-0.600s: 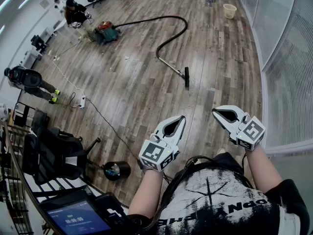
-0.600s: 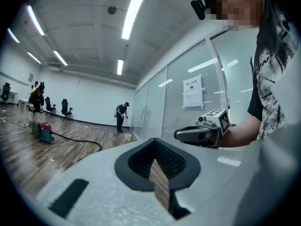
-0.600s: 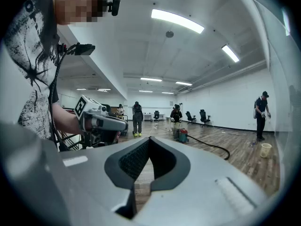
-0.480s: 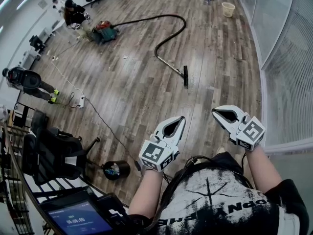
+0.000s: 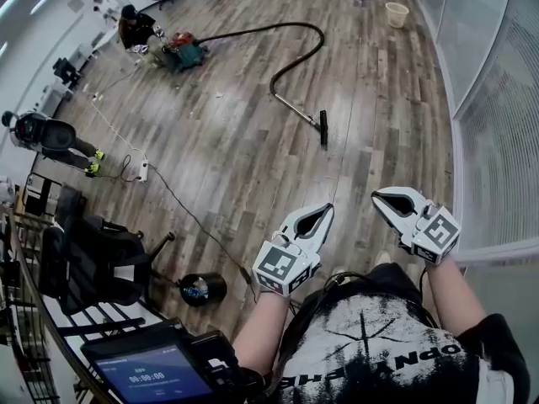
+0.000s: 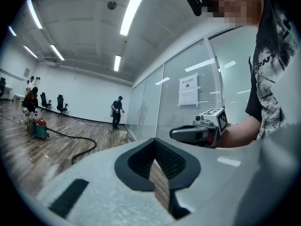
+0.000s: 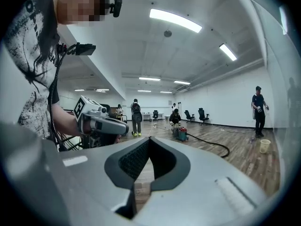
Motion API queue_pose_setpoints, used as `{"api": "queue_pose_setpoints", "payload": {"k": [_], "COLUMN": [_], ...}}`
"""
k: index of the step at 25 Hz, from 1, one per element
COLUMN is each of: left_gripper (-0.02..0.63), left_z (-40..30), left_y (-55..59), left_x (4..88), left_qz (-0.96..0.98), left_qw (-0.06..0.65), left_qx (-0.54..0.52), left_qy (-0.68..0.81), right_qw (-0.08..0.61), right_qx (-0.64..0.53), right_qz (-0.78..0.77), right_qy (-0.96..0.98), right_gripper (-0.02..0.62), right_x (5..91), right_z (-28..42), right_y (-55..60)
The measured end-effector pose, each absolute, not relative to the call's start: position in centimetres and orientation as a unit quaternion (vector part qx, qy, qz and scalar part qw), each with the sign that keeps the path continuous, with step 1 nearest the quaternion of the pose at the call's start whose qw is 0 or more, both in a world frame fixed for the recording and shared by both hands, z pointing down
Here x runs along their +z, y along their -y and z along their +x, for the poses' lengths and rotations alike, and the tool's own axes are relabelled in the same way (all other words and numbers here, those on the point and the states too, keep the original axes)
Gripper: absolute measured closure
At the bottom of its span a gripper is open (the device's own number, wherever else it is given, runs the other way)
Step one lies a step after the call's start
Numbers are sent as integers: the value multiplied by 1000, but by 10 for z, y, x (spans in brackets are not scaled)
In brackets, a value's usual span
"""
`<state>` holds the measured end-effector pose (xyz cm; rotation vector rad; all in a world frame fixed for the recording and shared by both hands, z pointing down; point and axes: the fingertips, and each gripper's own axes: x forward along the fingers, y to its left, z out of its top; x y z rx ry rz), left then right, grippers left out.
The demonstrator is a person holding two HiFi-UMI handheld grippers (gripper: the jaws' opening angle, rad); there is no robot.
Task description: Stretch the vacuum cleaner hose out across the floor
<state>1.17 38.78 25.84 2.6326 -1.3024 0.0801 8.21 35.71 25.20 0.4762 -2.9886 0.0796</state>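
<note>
Your head view alone shows the whole hose (image 5: 253,29), curving over the floor (image 5: 236,150) from the vacuum (image 5: 187,53) to its nozzle (image 5: 322,130), well ahead of you. The gripper views show a person (image 6: 116,112) standing by a bucket (image 6: 122,134), cut off overhead. Your left gripper (image 5: 327,209) and right gripper (image 5: 376,196) both have their fingers pressed together, holding and touching nothing.

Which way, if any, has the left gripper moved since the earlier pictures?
Yes. The left gripper has shifted slightly right, away from the black round container on the floor, towards the right gripper.
</note>
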Motion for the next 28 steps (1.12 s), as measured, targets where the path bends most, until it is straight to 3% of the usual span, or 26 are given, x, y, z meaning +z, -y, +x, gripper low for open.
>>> {"api": "queue_pose_setpoints", "payload": {"k": [4,16,28], "left_gripper": [606,606,606], "left_z": [5,2,-8], "left_y": [-392,-394,-375], "left_x": [261,277,280], "left_qz": [889,883,884], "left_qw": [101,114,112], "left_qx": [26,28,10], "left_qy": [446,455,454], "right_qw": [49,67,69], "right_qx": [60,-5,-5], "right_qz": [130,78,111], "right_qy": [988,995,991], "right_gripper": [588,588,588], "right_x": [252,275,273], "right_z": [71,51,54], "right_y": [-368,-378,-356]}}
